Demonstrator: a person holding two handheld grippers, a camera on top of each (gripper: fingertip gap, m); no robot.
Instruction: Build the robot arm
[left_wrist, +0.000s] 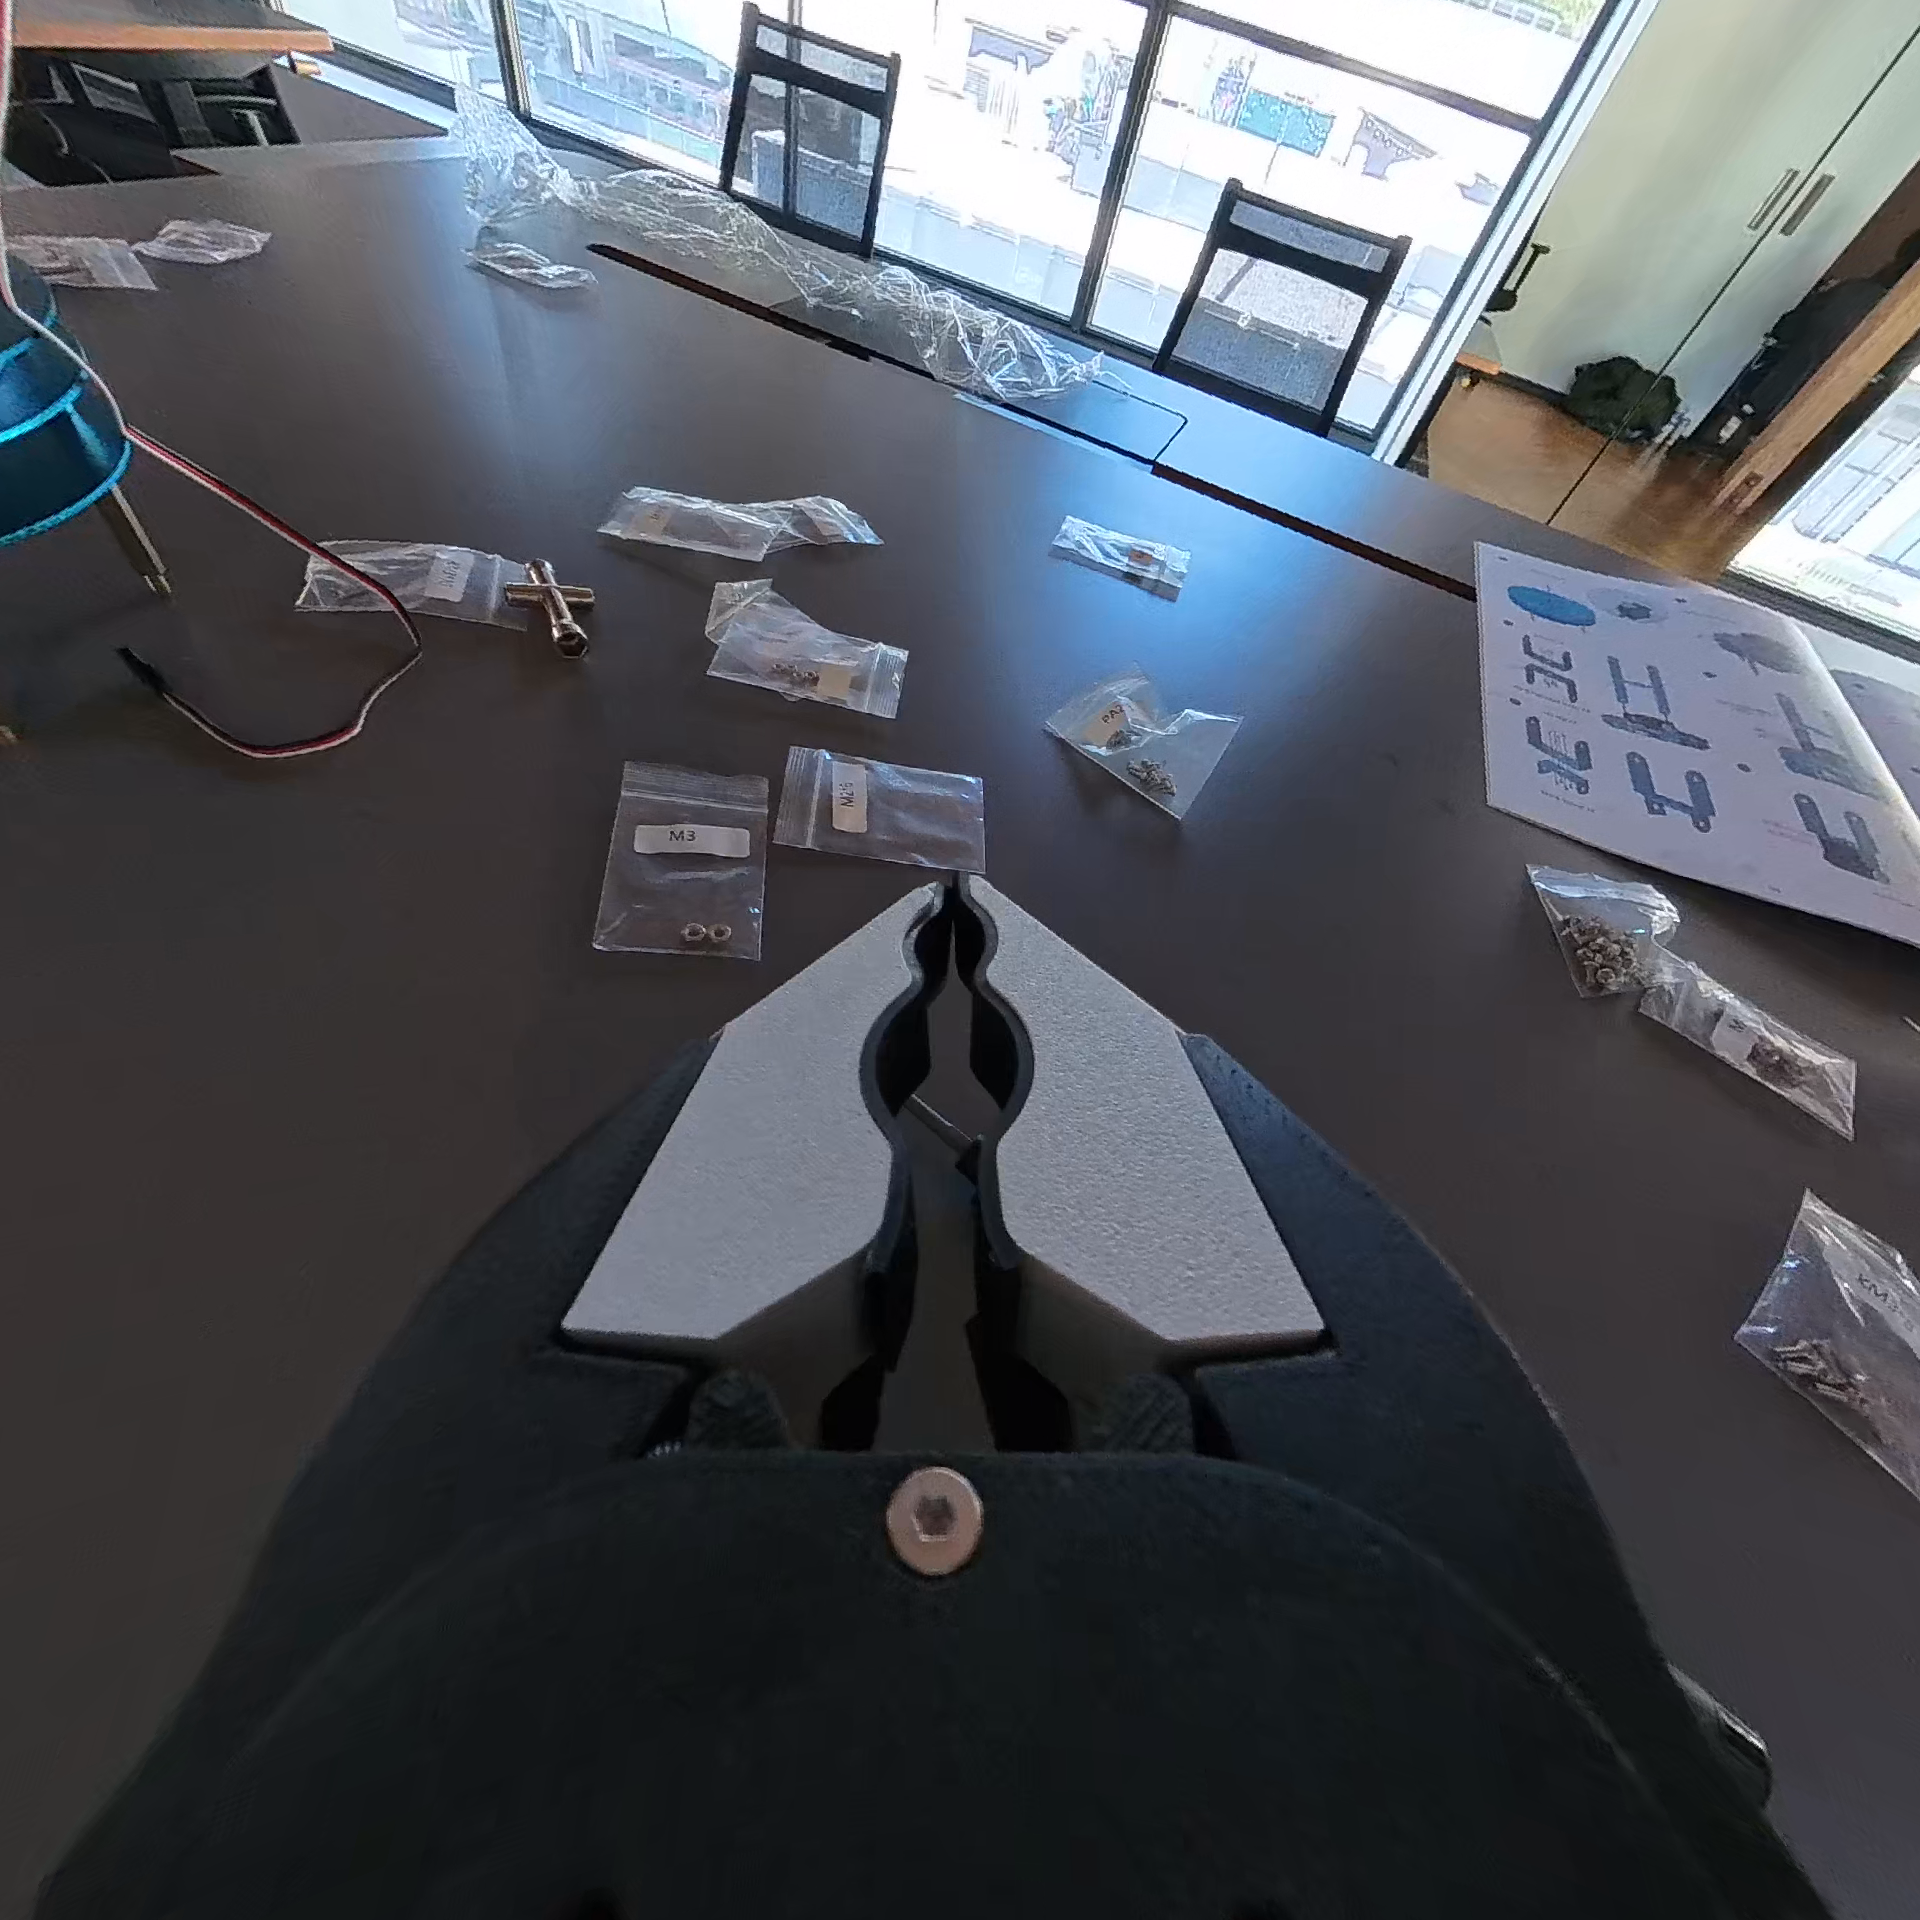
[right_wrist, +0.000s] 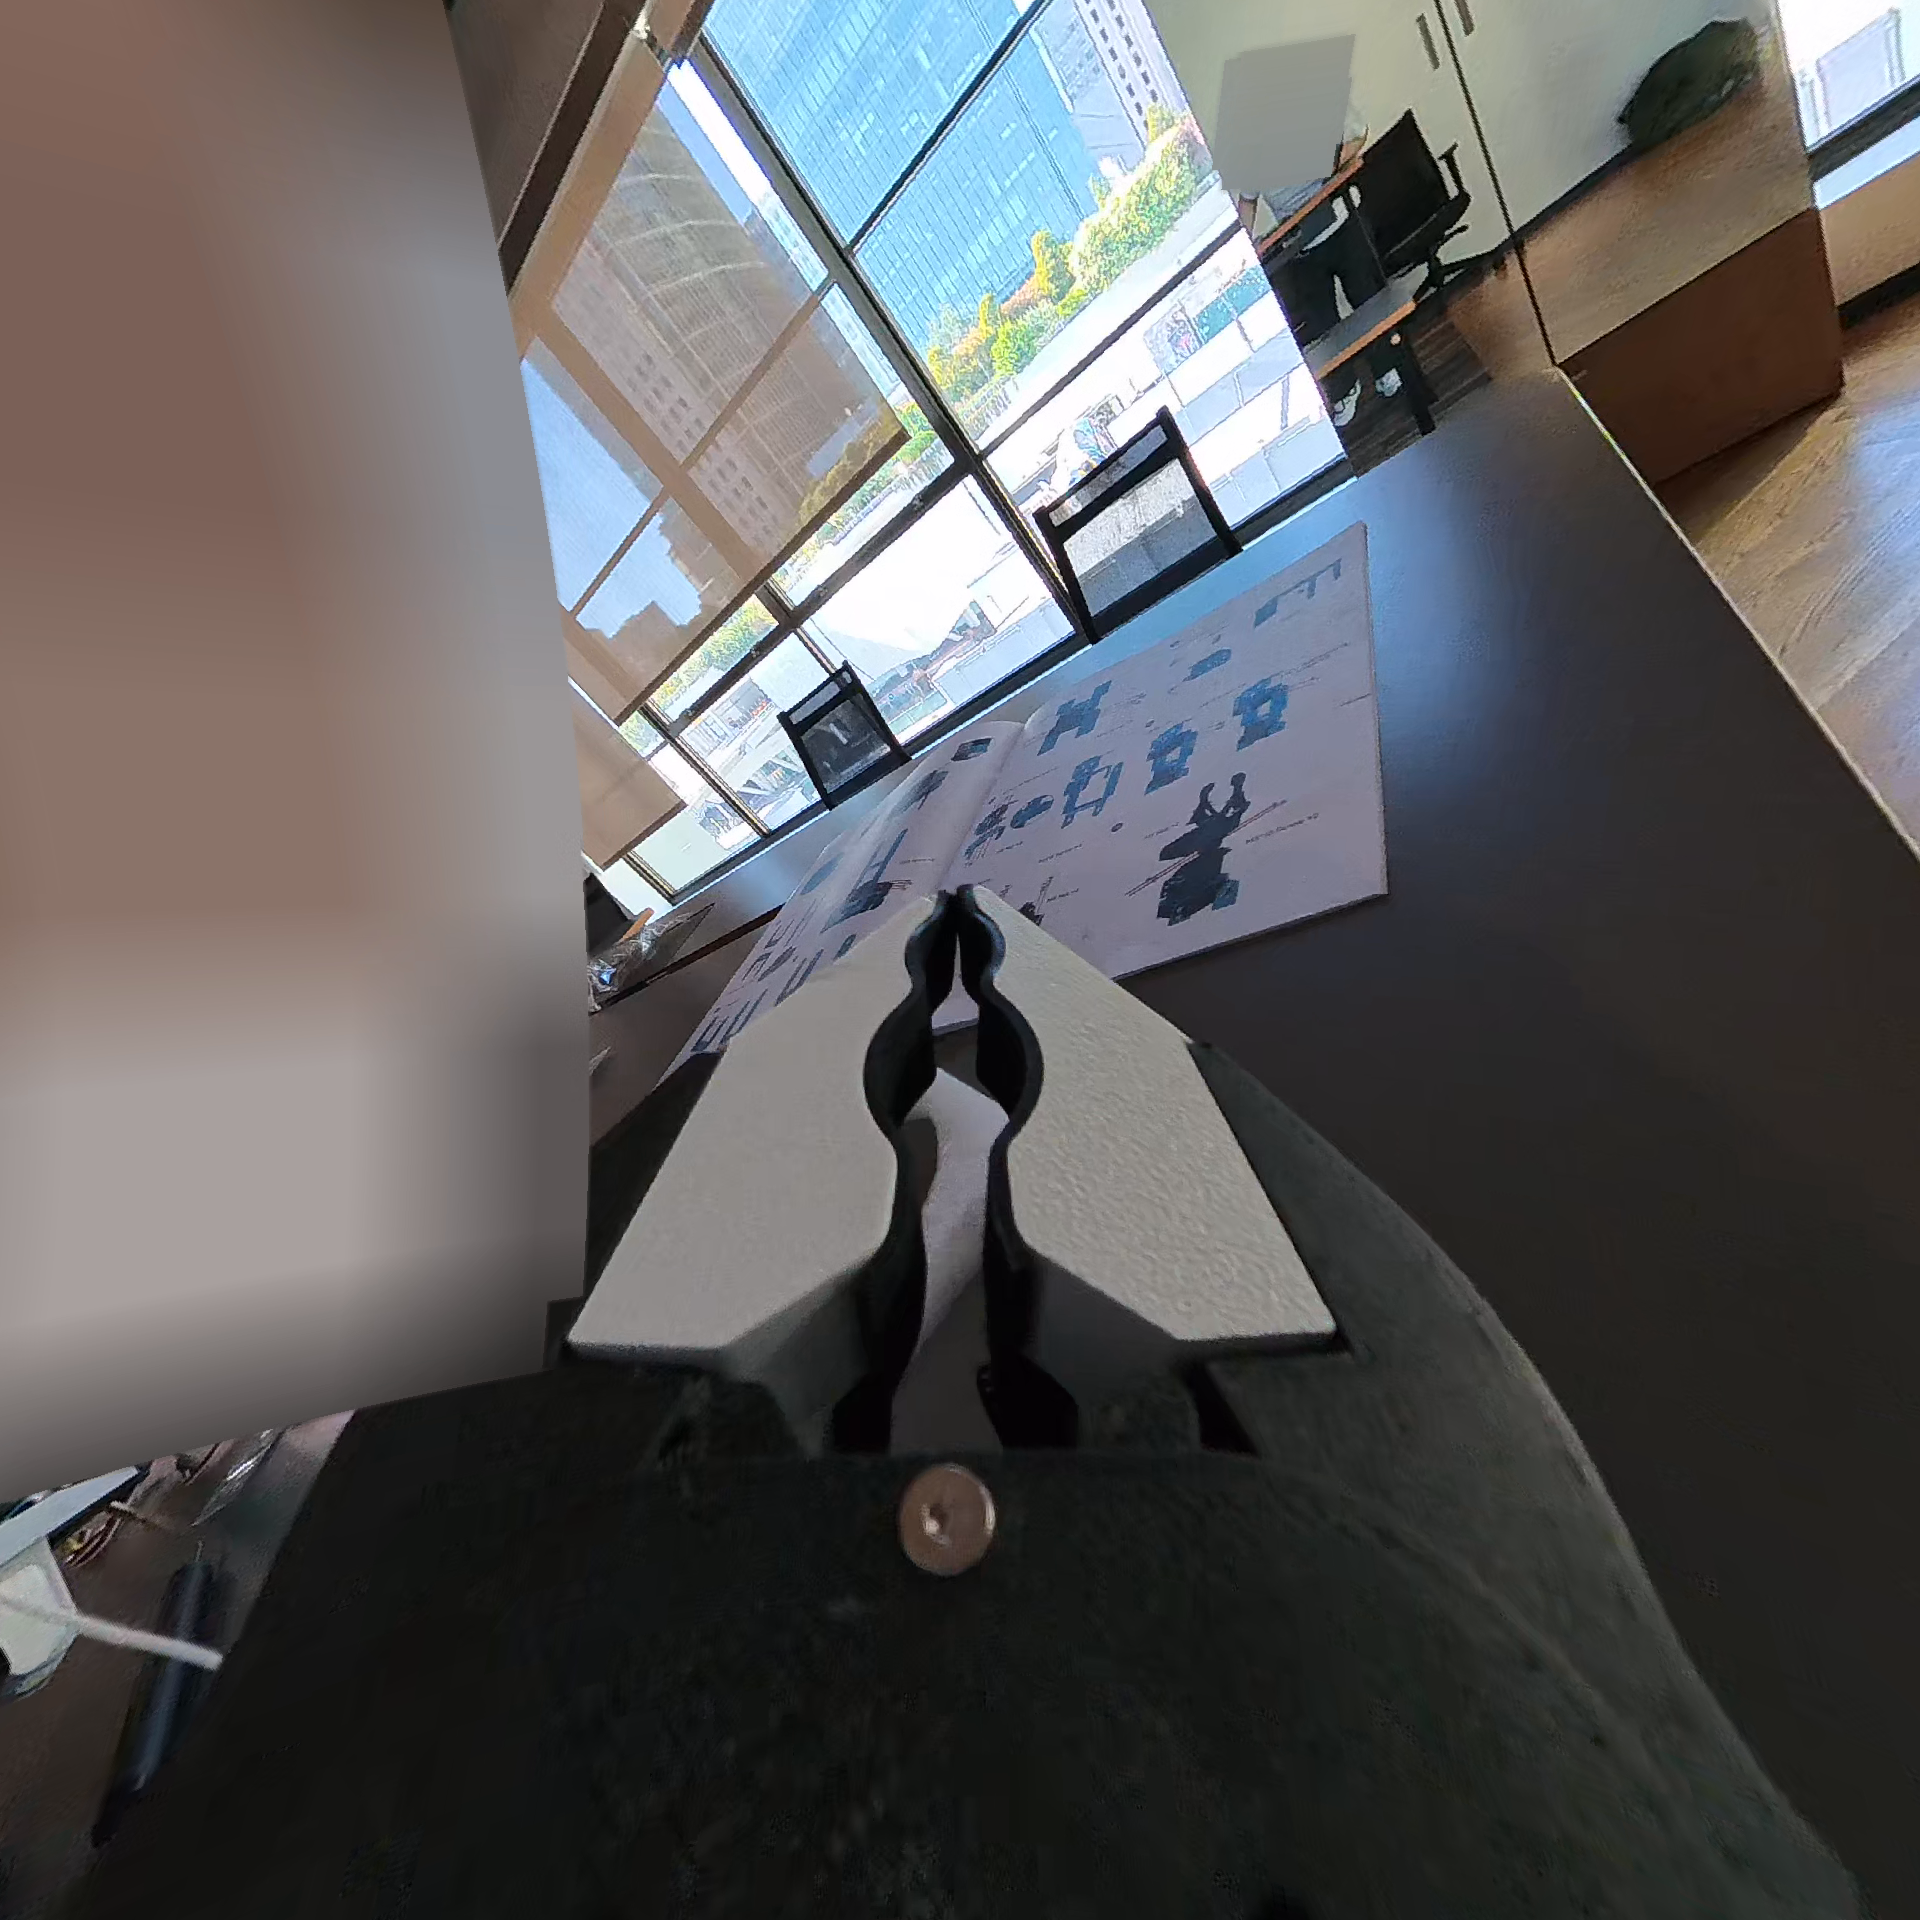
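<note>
Bare tabletop (left_wrist: 312, 1091) flanks shut left hand-held gripper (left_wrist: 954, 891) near bags (left_wrist: 681, 860).

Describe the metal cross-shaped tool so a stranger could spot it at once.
On the dark table, look left of the scattered clear bags, toward the red, black and white cable. The cross-shaped tool lies against a labelled bag. It alone is loose bare metal with four arms.

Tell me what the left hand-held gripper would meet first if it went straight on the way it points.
Most likely the small clear bag lying flat on the dark table just beyond the shut tips of the left hand-held gripper. Depth is unclear, so the tips might meet bare tabletop just short of it.
</note>
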